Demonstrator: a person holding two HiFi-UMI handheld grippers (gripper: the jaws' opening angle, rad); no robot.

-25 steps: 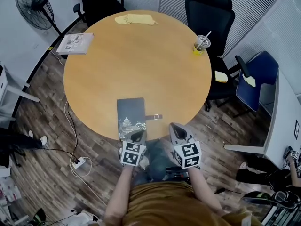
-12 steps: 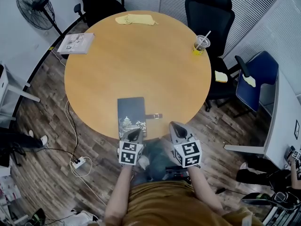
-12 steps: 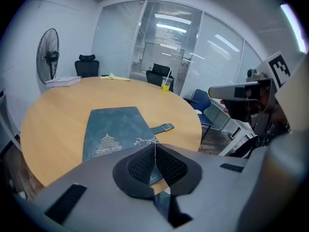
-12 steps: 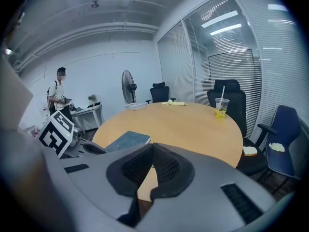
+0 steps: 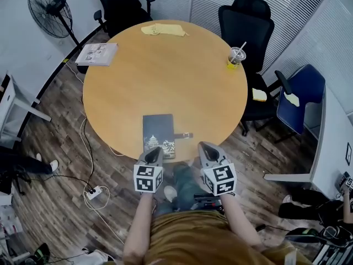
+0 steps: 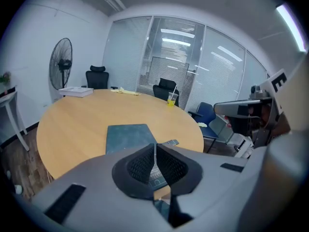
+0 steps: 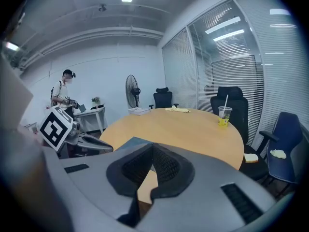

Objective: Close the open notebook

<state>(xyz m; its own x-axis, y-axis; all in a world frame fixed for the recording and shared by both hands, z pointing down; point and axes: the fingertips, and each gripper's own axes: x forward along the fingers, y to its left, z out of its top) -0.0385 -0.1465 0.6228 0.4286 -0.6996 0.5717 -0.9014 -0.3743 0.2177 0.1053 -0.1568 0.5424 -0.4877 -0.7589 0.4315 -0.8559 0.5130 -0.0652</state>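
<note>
Filling the middle: a round wooden table (image 5: 165,76), with two black office chairs (image 5: 247,21) at its far edge, a blue chair (image 5: 300,95) off its right edge and a standing fan (image 5: 52,7) beyond its far-left edge. Below the table's near edge, side by side: the left gripper (image 5: 154,150) and the right gripper (image 5: 205,148), each topped by its marker cube. Left gripper (image 6: 154,153) closed to a thin seam, ribbed pads pressed together, nothing between them; tip seen over the near end of the notebook from the head view, raised above the tabletop and apart from the cover in its own view. Right gripper (image 7: 152,151) likewise closed and empty, pads meeting at the tips, just outside the near edge and to the right of the notebook, touching nothing. At the near edge, slightly left of centre: the notebook (image 5: 159,135), dark cover down flat and closed, long side pointing toward the far edge, its strap (image 5: 183,136) lying loose on the wood to the right. At the far-left edge, a magazine (image 5: 97,54); at the far edge, a yellow cloth (image 5: 162,30); at the far-right edge, a plastic cup (image 5: 235,56) with a straw and yellow drink.
</note>
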